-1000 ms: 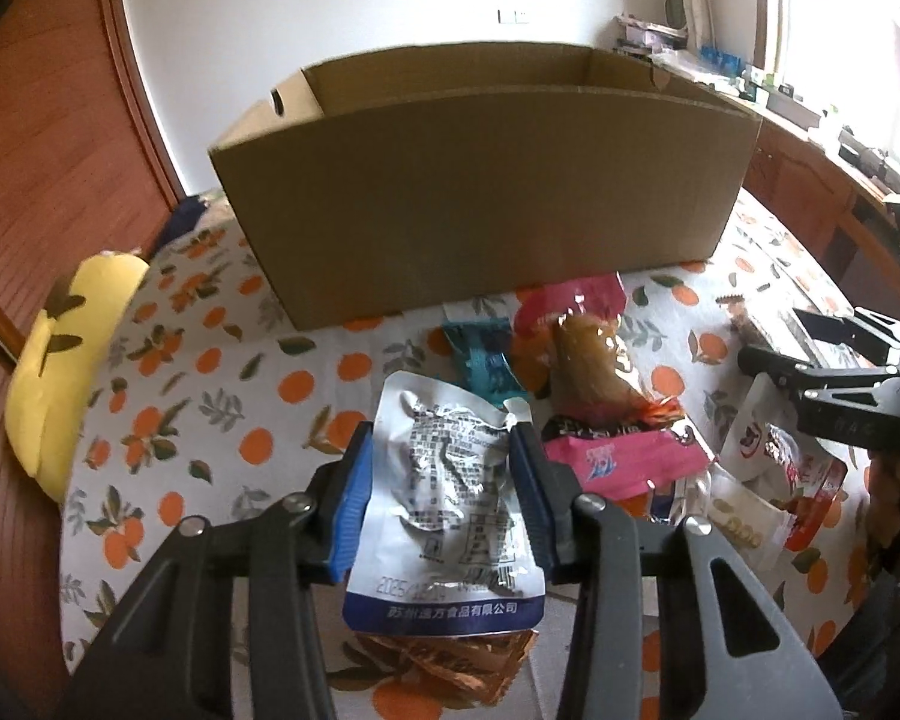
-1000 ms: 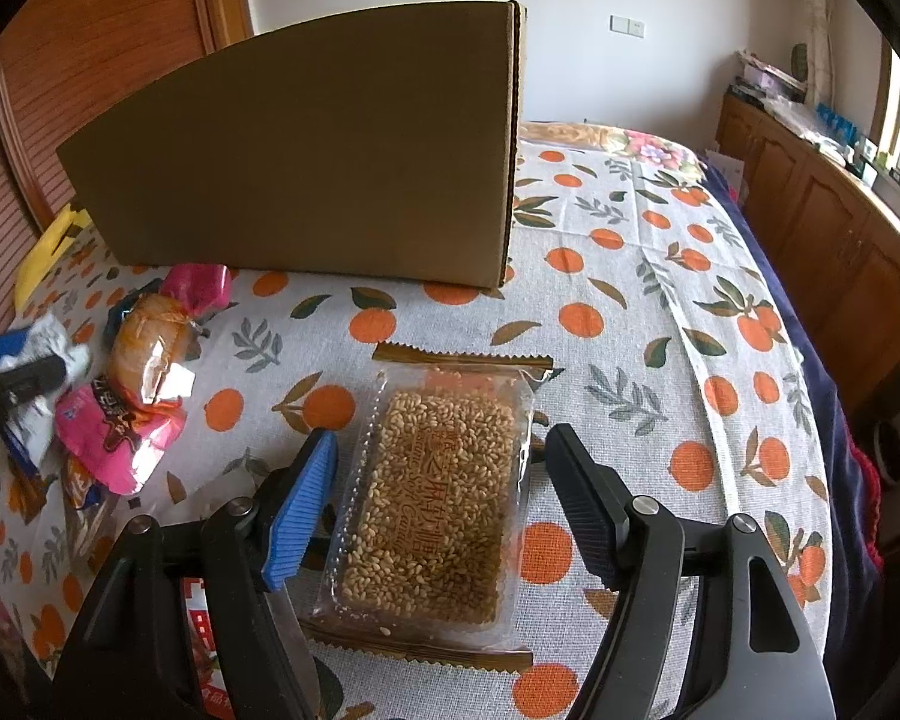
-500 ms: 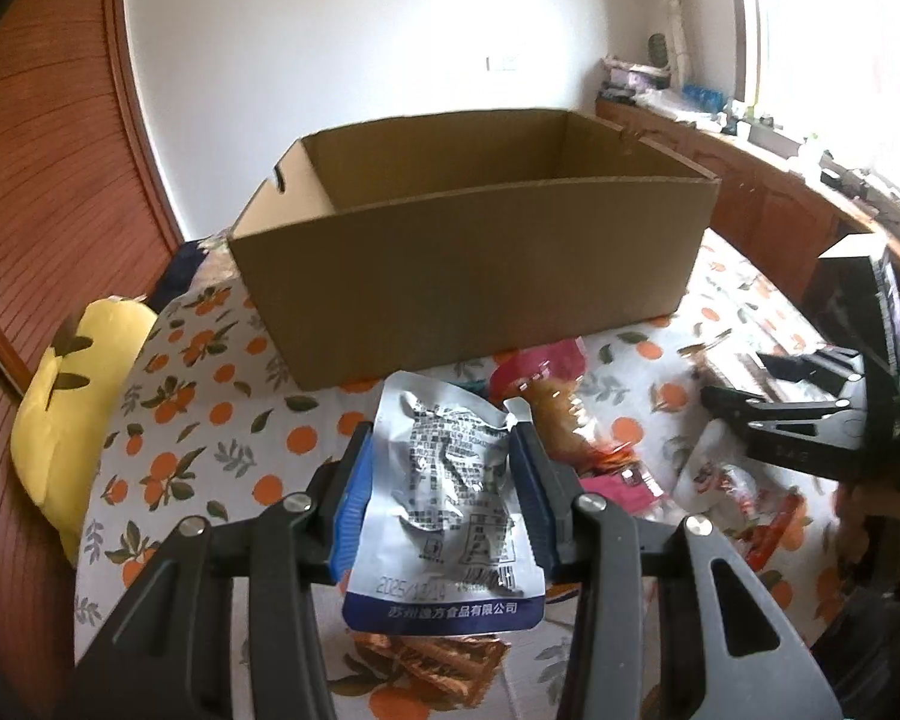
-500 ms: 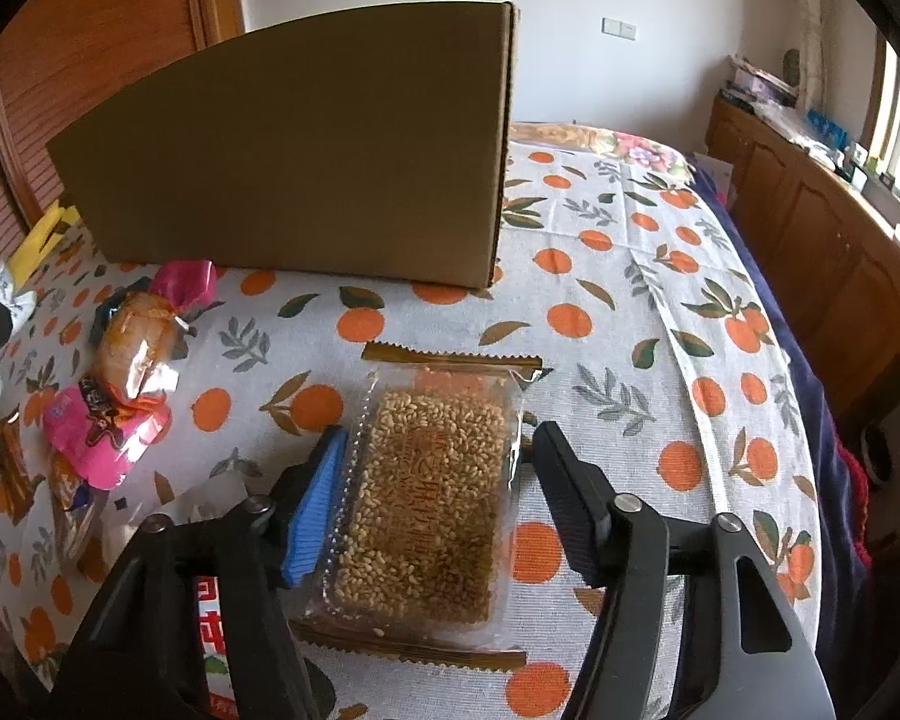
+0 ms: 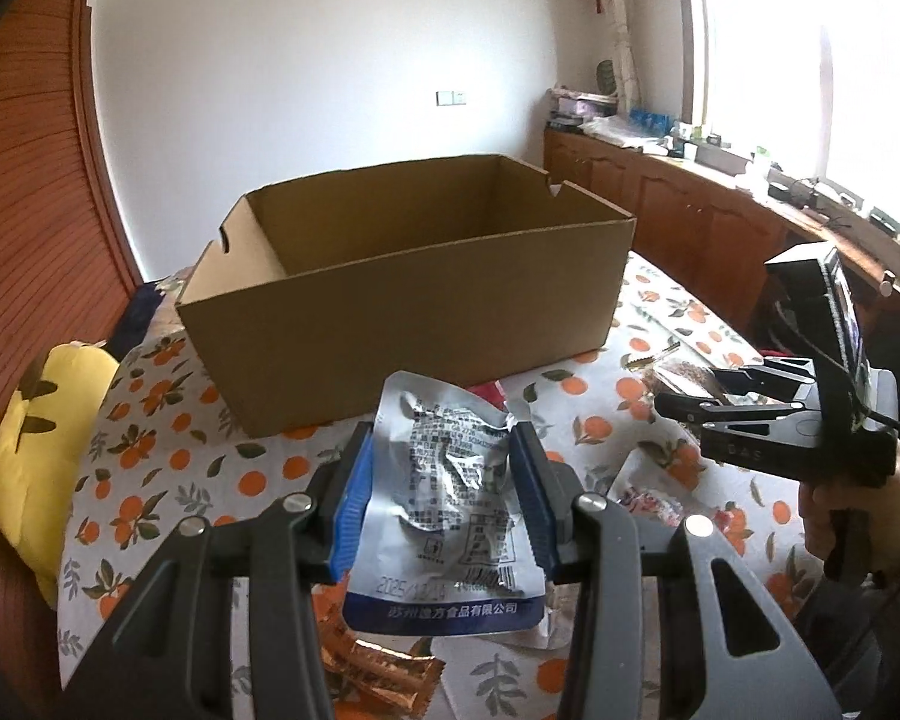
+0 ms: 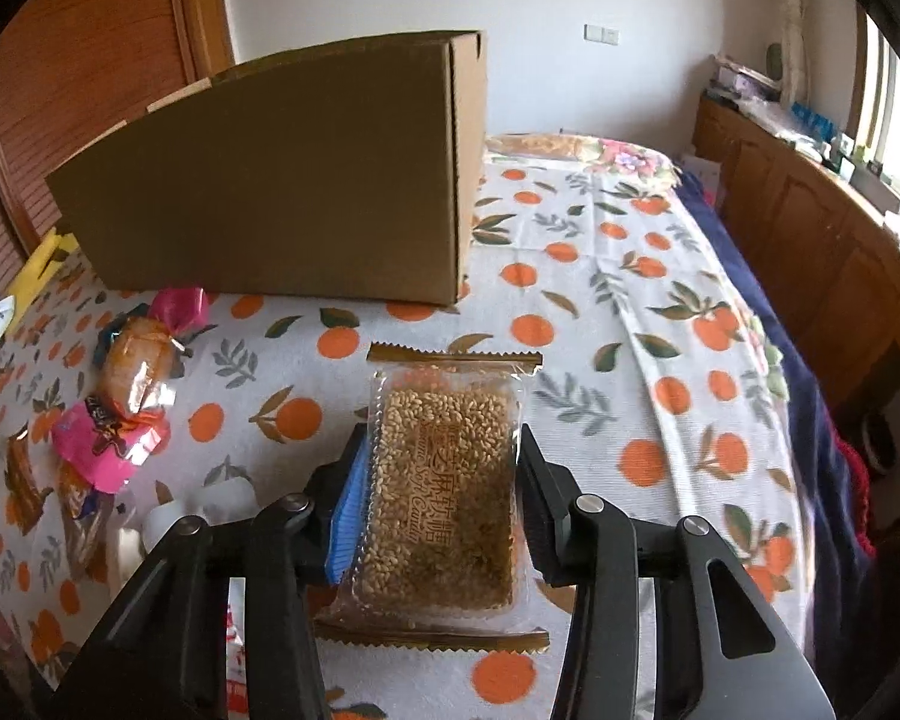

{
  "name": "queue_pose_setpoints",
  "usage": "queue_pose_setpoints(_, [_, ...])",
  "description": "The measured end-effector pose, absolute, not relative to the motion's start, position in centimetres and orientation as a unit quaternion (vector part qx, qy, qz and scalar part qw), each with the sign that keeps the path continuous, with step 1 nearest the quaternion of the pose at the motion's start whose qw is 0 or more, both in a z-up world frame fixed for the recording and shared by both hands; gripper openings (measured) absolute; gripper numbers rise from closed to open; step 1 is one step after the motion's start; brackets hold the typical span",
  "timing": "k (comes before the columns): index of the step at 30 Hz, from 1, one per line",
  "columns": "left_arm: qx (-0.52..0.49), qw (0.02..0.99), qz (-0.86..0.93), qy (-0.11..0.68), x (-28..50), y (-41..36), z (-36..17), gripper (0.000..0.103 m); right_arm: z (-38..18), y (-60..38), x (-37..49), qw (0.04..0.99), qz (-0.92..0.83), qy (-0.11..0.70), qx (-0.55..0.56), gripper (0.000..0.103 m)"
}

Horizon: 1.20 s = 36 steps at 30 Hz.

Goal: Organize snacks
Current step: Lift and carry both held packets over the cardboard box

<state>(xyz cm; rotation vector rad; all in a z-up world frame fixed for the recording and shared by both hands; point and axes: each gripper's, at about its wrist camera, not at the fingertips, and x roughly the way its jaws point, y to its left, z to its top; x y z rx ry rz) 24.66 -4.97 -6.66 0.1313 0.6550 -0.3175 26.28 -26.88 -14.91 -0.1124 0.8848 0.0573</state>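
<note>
Left gripper (image 5: 444, 504) clamped on silver foil pouch (image 5: 450, 498), held in the air just in front of cardboard box (image 5: 408, 312), box opening beyond and below the pouch tip. Pouch long axis in line with fingers, pointing at box. Right gripper (image 6: 444, 498) just been closing, pads now against sesame candy pack (image 6: 447, 486), lying on tablecloth (image 6: 600, 312) near box's right corner, long axis toward box. Left nearer box opening; likely drops first.

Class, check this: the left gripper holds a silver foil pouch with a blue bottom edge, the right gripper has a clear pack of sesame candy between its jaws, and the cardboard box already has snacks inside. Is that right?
Not quite. The left gripper holds the silver pouch, and the right gripper's jaws have just been closing on the sesame candy pack. But the left wrist view shows only bare walls inside the cardboard box, no snacks.
</note>
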Motion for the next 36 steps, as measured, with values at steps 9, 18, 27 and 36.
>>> queue_pose_setpoints(9, [0.056,0.935,-0.180,0.301,25.2,-5.9,-5.1,0.043,-11.0,-25.8,24.2,0.912,0.038,0.403,-0.070,0.045])
queue_pose_setpoints(18, [0.050,0.935,-0.199,0.291,26.8,-6.5,-4.5,0.043,-8.6,-24.4,23.5,0.916,0.048,0.390,-0.082,0.045])
queue_pose_setpoints(27, [0.043,0.936,-0.209,0.279,29.0,-6.3,-3.7,0.043,-6.7,-23.7,24.2,0.921,0.059,0.375,-0.083,0.045])
queue_pose_setpoints(36, [0.037,0.944,-0.209,0.252,32.2,-5.2,-1.6,0.043,-4.2,-22.6,26.5,0.930,0.076,0.349,-0.086,0.045])
